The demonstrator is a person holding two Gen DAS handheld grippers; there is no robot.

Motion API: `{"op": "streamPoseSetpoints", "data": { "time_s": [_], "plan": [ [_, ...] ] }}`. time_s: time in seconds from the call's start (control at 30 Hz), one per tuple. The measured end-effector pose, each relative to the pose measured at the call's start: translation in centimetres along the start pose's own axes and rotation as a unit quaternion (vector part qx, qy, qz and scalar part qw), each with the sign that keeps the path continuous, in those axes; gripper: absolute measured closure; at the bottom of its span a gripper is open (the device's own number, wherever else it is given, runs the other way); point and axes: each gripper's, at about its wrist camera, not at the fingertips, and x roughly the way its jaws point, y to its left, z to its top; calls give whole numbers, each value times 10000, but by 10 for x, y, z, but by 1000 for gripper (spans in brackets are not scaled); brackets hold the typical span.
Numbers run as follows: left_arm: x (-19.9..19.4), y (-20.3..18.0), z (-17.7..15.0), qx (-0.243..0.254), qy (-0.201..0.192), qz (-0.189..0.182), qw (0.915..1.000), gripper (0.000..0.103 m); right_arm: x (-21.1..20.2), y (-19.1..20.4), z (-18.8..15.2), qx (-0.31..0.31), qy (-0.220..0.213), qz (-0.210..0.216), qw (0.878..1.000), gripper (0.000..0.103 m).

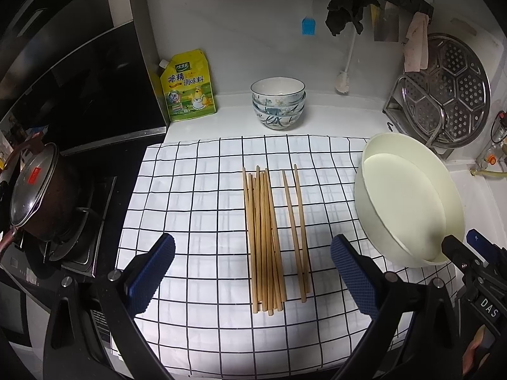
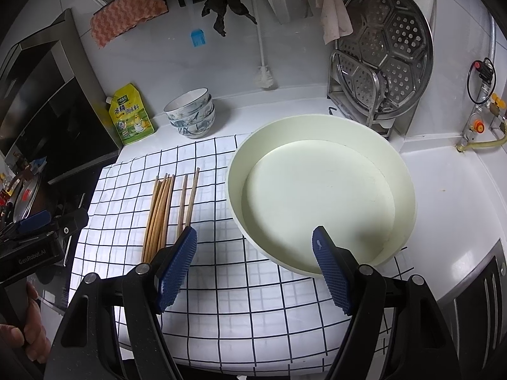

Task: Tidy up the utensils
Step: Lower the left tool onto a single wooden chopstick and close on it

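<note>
Several wooden chopsticks (image 1: 264,237) lie bunched on a white checked cloth (image 1: 196,215), with a separate pair (image 1: 296,228) just to their right. A wide cream basin (image 1: 408,202) sits at the cloth's right edge, with nothing in it. My left gripper (image 1: 253,247) hangs open above the near ends of the chopsticks, holding nothing. In the right wrist view the bundle (image 2: 158,215) and the pair (image 2: 187,199) lie left of the basin (image 2: 320,199). My right gripper (image 2: 253,240) is open over the basin's near left rim, with nothing between its fingers.
Stacked patterned bowls (image 1: 279,103) and a yellow seasoning pouch (image 1: 188,87) stand behind the cloth. A steel steamer rack (image 1: 450,91) leans at the back right. A lidded pot (image 1: 35,190) sits on the stove at left. A person's hand (image 2: 30,329) holds the left gripper.
</note>
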Motion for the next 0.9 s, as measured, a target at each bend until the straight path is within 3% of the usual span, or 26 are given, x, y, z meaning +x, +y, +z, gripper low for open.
{"op": "streamPoseSetpoints", "data": {
  "time_s": [0.47,0.73,0.9],
  "plan": [
    [33,53,-2,-192,-15,65,9998,6,29,40,-9,-255,250,208,9991,31],
    [100,68,-12,60,560,-354,9978,6,85,73,-26,-269,662,295,9970,31],
    [130,73,-21,1,567,-462,9973,6,117,80,-39,-150,856,187,9960,31]
  ]
}}
